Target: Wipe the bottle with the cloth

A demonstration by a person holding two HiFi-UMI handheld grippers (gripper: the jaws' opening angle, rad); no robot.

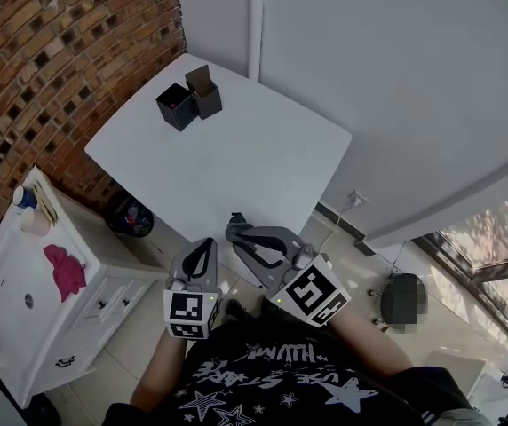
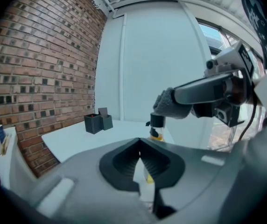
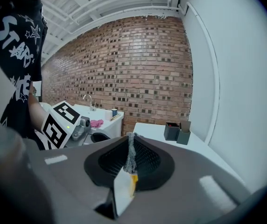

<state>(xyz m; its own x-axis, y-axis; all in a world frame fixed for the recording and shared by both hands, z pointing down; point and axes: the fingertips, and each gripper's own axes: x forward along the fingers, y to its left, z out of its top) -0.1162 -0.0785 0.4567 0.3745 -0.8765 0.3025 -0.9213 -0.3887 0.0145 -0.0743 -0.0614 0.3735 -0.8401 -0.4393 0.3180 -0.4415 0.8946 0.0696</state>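
The bottle (image 2: 157, 123) stands upright, base hidden, just beyond and right of the left gripper (image 2: 139, 141), whose jaws are closed on nothing, while the right gripper (image 3: 130, 137), jaws pinching the grey cloth (image 3: 130, 154), holds it against the bottle's cap, so the wipe likely runs down that upright axis.

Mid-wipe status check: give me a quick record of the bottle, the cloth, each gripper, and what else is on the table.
bottle: upright, black cap, yellow liquid; base hidden behind left gripper
cloth: grey, on the bottle's cap
right gripper: shut on cloth
left gripper: jaws together, aimed at bottle
table: white, two black boxes at far corner
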